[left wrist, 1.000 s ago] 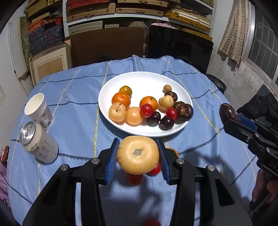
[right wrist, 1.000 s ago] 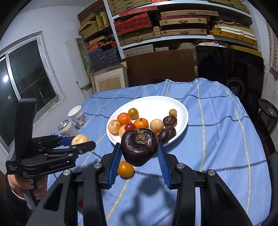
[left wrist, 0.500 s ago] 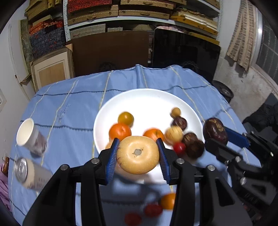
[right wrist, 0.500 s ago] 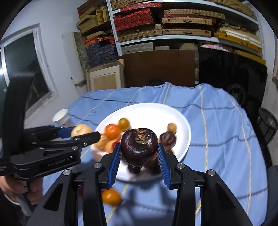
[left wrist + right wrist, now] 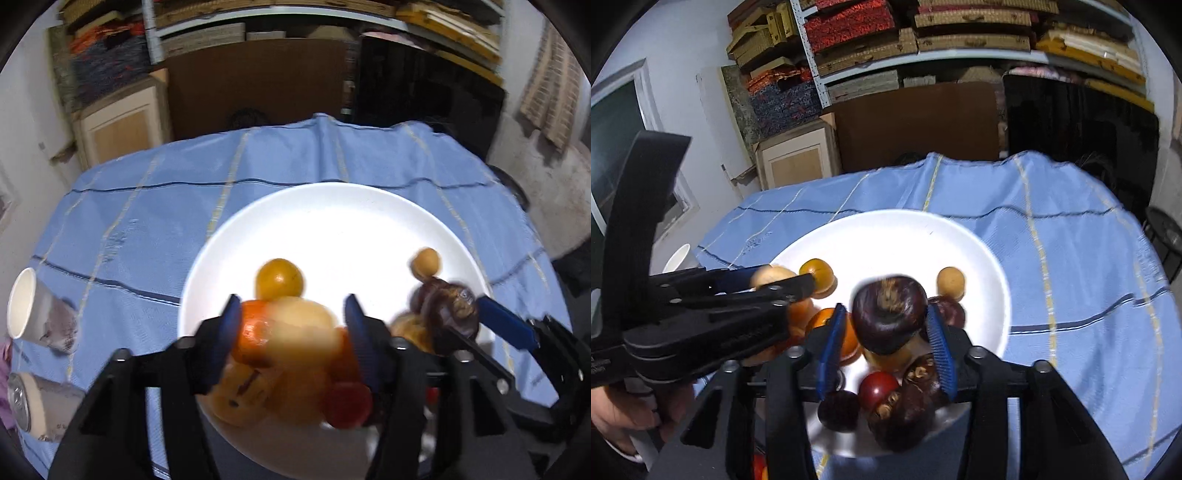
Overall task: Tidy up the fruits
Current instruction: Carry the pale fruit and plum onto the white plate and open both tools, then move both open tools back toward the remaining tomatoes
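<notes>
A white plate (image 5: 332,229) (image 5: 894,240) on the blue tablecloth holds several orange, red, tan and dark fruits. My left gripper (image 5: 293,325) hangs over the plate's near side with its jaws opening. A blurred pale yellow fruit (image 5: 303,328) lies between the pads and touches neither. The right wrist view shows that left gripper (image 5: 783,277) from the side. My right gripper (image 5: 886,325) is over the dark fruits, its jaws opening too. A dark purple fruit (image 5: 888,314) sits loose between them, with a sliver of gap at the left pad.
A paper cup (image 5: 26,310) and a drink can (image 5: 26,406) lie at the table's left edge. A red fruit (image 5: 759,467) sits on the cloth before the plate. A hand (image 5: 624,417) holds the left gripper. Shelves, a cabinet and a black screen stand behind the table.
Both grippers moved forward and down from the near cloth to over the plate. Their jaws have spread, the left much more, and each fruit is no longer clamped.
</notes>
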Demonstrator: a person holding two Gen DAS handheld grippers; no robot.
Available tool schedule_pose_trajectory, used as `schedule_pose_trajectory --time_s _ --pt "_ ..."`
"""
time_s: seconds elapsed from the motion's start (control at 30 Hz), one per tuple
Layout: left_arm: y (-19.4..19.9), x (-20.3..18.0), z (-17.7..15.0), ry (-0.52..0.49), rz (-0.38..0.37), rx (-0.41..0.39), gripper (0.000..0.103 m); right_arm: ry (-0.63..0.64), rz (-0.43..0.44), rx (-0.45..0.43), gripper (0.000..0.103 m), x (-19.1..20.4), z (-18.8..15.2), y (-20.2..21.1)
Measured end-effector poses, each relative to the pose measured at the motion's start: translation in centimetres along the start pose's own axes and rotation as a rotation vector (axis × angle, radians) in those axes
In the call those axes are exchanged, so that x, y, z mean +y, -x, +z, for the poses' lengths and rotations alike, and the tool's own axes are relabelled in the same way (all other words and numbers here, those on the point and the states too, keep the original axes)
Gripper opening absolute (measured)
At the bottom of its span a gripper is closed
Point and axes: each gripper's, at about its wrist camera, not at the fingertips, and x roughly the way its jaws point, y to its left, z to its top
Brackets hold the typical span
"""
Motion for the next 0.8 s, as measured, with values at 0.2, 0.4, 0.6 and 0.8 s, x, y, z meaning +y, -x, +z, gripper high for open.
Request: schedule_pose_trajectory --time_s 0.2,0.4,0.6,0.8 --pt "2.5 0.1 -0.5 -0.019 0.025 -0.067 0.087 -0.017 -0.004 -0.043 0.061 -0.1 -0.7 1.9" --pt "5.1 0.0 -3.1 -0.050 0.039 -0.060 0.087 0.012 -0.021 -0.060 0.062 1.1 -2.2 4.8" --pt "8.8 1.8 -6.6 -0.026 0.009 -0.061 0.090 -0.003 -0.010 -0.053 0.063 1.6 -4.6 7.9" --pt "12.3 4.5 -11.5 0.015 0.010 -0.072 0.092 -0.043 0.011 -0.064 0.067 1.6 -8.2 11.3"
